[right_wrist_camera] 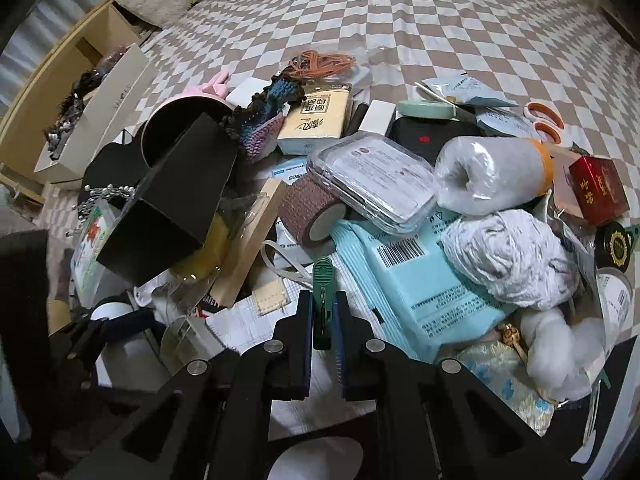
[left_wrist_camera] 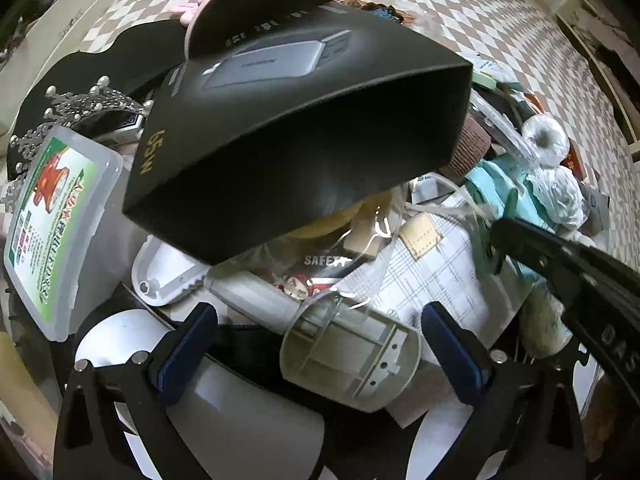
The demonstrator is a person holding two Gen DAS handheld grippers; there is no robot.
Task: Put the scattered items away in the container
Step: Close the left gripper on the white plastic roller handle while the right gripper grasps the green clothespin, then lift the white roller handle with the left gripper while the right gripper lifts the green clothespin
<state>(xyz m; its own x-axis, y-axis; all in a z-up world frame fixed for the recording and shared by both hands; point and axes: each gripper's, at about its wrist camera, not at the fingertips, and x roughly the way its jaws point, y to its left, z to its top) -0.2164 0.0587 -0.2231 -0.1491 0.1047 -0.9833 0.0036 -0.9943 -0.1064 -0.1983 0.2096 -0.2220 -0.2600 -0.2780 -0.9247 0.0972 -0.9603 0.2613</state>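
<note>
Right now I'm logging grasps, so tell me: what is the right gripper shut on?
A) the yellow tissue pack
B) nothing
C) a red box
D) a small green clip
D: in the right wrist view the right gripper is closed on the small green clip, whose rounded end sticks out past the fingertips.

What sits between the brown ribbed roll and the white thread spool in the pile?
In the right wrist view, a clear plastic case lies between the brown ribbed roll and white thread spool.
</note>
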